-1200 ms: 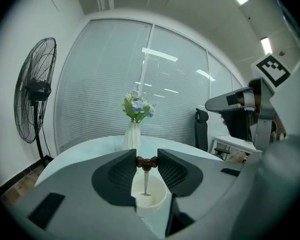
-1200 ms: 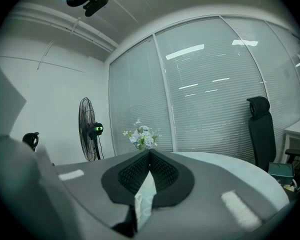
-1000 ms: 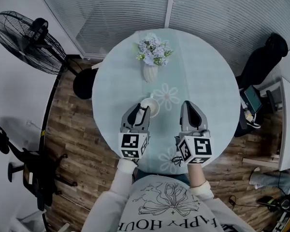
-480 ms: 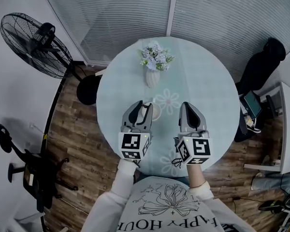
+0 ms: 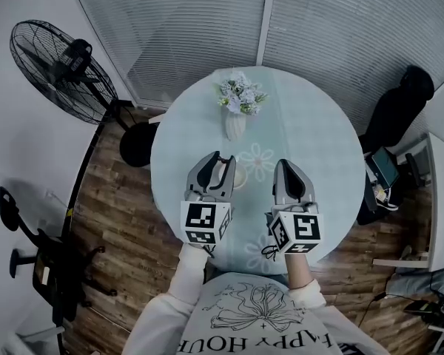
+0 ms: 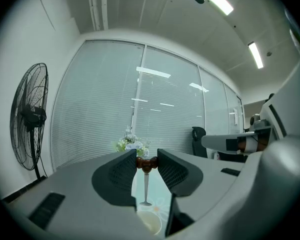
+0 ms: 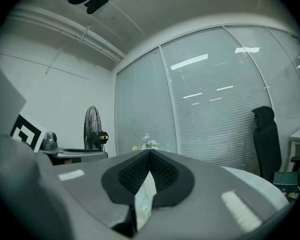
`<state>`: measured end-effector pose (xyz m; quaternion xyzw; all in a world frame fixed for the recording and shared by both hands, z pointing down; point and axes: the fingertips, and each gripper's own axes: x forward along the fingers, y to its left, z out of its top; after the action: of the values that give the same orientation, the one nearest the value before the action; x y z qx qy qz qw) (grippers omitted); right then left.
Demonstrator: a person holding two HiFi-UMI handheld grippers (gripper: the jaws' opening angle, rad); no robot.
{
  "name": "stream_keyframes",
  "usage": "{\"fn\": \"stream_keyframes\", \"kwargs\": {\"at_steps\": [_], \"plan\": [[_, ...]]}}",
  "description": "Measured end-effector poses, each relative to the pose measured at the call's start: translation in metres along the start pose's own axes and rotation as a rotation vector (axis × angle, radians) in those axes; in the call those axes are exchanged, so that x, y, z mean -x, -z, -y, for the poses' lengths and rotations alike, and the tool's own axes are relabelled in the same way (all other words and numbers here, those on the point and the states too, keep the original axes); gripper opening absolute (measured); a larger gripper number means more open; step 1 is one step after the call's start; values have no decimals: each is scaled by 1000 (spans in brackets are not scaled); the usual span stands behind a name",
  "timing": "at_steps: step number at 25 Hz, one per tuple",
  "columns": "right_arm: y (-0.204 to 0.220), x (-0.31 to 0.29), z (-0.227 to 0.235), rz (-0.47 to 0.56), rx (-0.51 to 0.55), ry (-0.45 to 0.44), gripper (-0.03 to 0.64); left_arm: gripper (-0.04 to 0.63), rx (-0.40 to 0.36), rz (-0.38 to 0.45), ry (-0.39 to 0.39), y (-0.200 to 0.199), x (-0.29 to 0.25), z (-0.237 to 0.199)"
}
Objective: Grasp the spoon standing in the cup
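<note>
**A:** While the left hand-held gripper is clearly pinching something, what is it?

**B:** The spoon, held by its top. That top is a glossy brown knob shaped like a bow, and the ribbed black pads press on it from both sides. A thin, straight metal stem hangs upright below it and ends in a small rounded bowl.

**A:** And the cup?

**B:** It is pale, round and smooth, and sits right under the spoon on the desk. The spoon's lower end shows just above the rim. I cannot tell whether it touches the cup.

**A:** What about the right hand-held gripper?

**B:** Its jaws are pressed together at the tips with nothing between them. The same meshed black padding lines them. It hovers over the near part of the desk, beside the left one and apart from the cup.

**A:** Describe the desk.

**B:** It is round, under a pale blue-green cloth printed with daisy outlines. Towards the far side stands a white vase, narrow at the base, filled with small whitish and lilac flowers.

**A:** Anything else around it?

**B:** A black wire-cage fan stands to the left on the wood-plank floor. Slatted blinds run behind the desk.
</note>
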<state>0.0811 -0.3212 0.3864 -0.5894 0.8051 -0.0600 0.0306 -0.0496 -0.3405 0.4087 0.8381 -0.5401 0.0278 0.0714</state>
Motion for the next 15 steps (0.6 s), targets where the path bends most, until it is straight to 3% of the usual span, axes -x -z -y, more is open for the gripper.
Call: {"fn": "stream_keyframes", "kwargs": {"at_steps": [15], "plan": [[-16, 1, -1, 28, 12, -20, 9, 130, -4, 52, -56, -33, 11, 4]]}}
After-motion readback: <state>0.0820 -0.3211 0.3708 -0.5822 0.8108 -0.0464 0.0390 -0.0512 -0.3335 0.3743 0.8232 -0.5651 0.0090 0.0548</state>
